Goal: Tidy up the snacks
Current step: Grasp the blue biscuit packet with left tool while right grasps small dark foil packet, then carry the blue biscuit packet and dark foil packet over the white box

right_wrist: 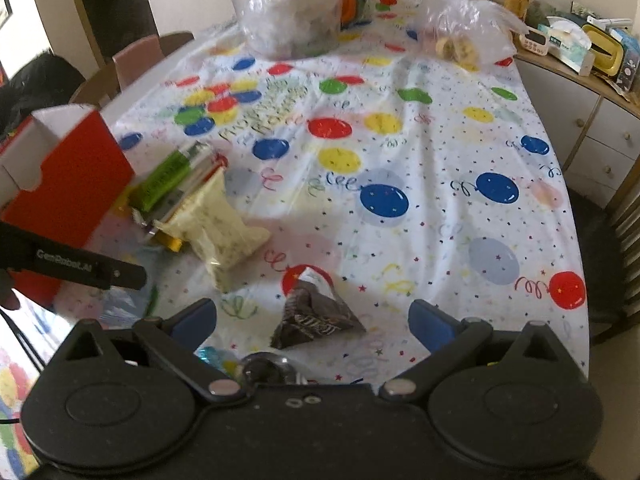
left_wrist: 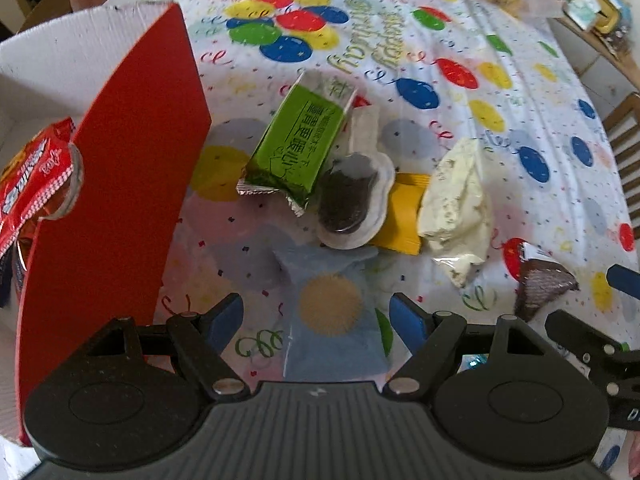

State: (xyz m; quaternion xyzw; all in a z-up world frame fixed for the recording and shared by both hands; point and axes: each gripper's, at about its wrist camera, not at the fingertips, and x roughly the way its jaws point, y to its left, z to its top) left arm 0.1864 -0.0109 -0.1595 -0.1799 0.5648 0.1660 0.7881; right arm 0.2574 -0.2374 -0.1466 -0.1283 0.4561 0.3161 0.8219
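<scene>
Left gripper (left_wrist: 316,322): jaws spread wide, empty, over a blue packet (left_wrist: 332,320) on the tablecloth (left_wrist: 520,100). Right gripper (right_wrist: 312,322): jaws spread wide, empty, over a dark triangular packet (right_wrist: 312,314). Ahead of the left gripper, a green bar (left_wrist: 296,152), a round dark pouch (left_wrist: 352,204), a yellow packet (left_wrist: 404,216) and a cream bag (left_wrist: 456,196) lie clustered, touching. The red box (left_wrist: 116,184) stands beside them, holding a red packet (left_wrist: 32,184).
</scene>
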